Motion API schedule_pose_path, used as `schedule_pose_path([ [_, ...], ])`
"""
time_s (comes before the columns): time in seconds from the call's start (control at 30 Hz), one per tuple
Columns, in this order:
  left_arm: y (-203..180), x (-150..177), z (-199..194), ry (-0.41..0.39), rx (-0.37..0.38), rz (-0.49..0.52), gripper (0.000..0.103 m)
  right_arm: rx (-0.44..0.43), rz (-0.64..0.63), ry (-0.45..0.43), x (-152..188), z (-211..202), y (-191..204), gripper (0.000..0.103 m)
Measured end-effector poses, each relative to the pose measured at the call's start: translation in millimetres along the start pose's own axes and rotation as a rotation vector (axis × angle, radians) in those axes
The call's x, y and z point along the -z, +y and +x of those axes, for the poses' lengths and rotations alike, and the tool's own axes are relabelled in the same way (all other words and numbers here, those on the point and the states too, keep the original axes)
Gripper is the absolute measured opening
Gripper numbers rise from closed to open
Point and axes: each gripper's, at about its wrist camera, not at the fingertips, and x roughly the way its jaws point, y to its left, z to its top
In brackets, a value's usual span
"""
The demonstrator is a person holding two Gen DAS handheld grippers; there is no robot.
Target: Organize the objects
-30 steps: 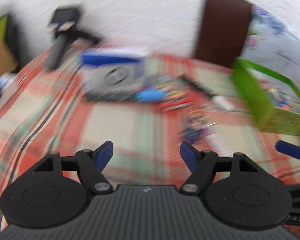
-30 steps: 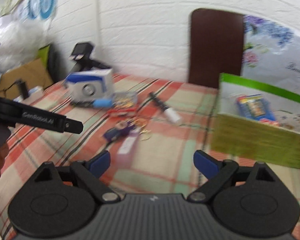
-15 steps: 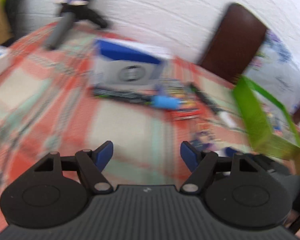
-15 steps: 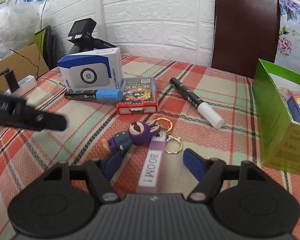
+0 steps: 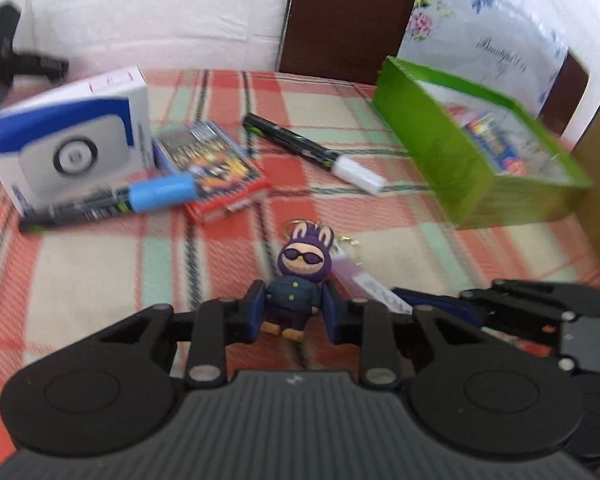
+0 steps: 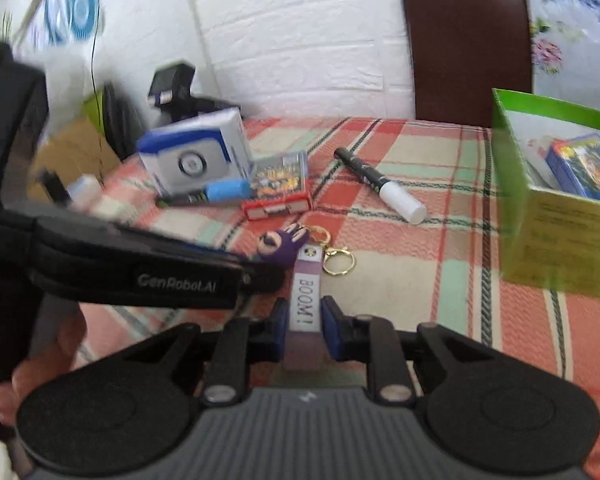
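Note:
My left gripper (image 5: 294, 312) is shut on the body of a purple bunny keychain figure (image 5: 300, 276) lying on the plaid tablecloth. My right gripper (image 6: 304, 322) is shut on the lilac "BOOM!" keychain tag (image 6: 306, 296), whose gold ring (image 6: 338, 262) lies just ahead. The bunny's head (image 6: 282, 242) shows left of the tag, partly hidden by the left gripper's arm (image 6: 140, 268). The right gripper's fingers (image 5: 440, 306) show at the right of the left wrist view. A green box (image 5: 472, 148) (image 6: 556, 200) with card packs inside stands at the right.
On the cloth lie a blue-and-white box (image 5: 68, 148), a blue-capped marker (image 5: 112, 202), a red card pack (image 5: 216, 172) and a white-capped black marker (image 5: 316, 154). A brown chair back (image 6: 464, 40) and a white brick wall stand behind. A black device (image 6: 172, 88) sits far left.
Both grippers moved down and forward onto the keychains and shut: the left on the bunny figure, the right on the BOOM! tag. Both were open earlier.

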Motion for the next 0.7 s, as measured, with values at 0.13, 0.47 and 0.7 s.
schedule_pose_path([
  [0.13, -24.5, -14.1, -18.7, -0.066, 0.055, 0.000, 0.032, 0.022, -0.006, -0.121, -7.2, -34.1, -4.9, 0.019],
  [0.47, -140.2, -79.8, 5.0, -0.132, 0.147, 0.189, 0.032, 0.228, 0.071, -0.361, -21.7, -87.8, -83.8, 0.019],
  [0.7, -192.4, -106.7, 55.9, -0.126, 0.038, 0.253, 0.038, 0.459, 0.134, -0.335, -43.8, -67.3, -126.9, 0.032],
])
